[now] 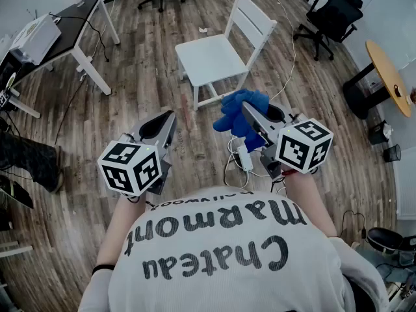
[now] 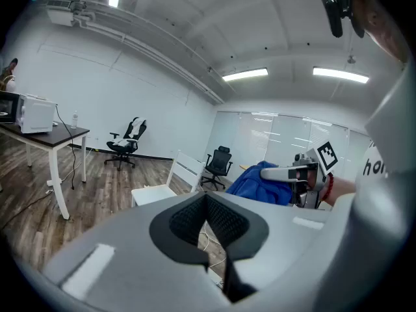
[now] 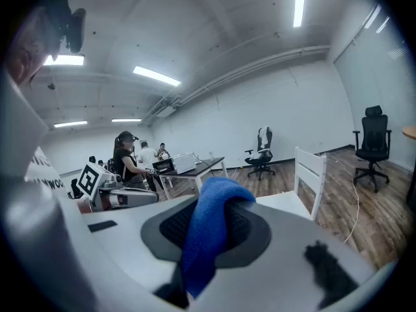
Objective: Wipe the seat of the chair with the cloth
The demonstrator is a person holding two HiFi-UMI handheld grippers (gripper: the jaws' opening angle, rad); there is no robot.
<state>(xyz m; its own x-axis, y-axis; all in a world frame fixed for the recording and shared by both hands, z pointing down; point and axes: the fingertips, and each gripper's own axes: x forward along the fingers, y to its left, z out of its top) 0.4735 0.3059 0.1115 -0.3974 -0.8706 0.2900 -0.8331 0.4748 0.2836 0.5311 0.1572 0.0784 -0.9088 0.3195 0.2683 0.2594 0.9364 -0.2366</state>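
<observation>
The white wooden chair stands on the floor ahead of me, its seat bare. My right gripper is shut on a blue cloth, held in the air just short of the chair's front edge. In the right gripper view the cloth hangs bunched between the jaws, with the chair beyond. My left gripper hovers to the left at about the same height, shut with nothing in it. In the left gripper view its jaws meet, and the chair and cloth show beyond.
A dark-topped desk with a white device stands at the left. Black office chairs sit at the back. A round wooden table is at the right. Cables lie on the floor below my right gripper. People stand by a far desk.
</observation>
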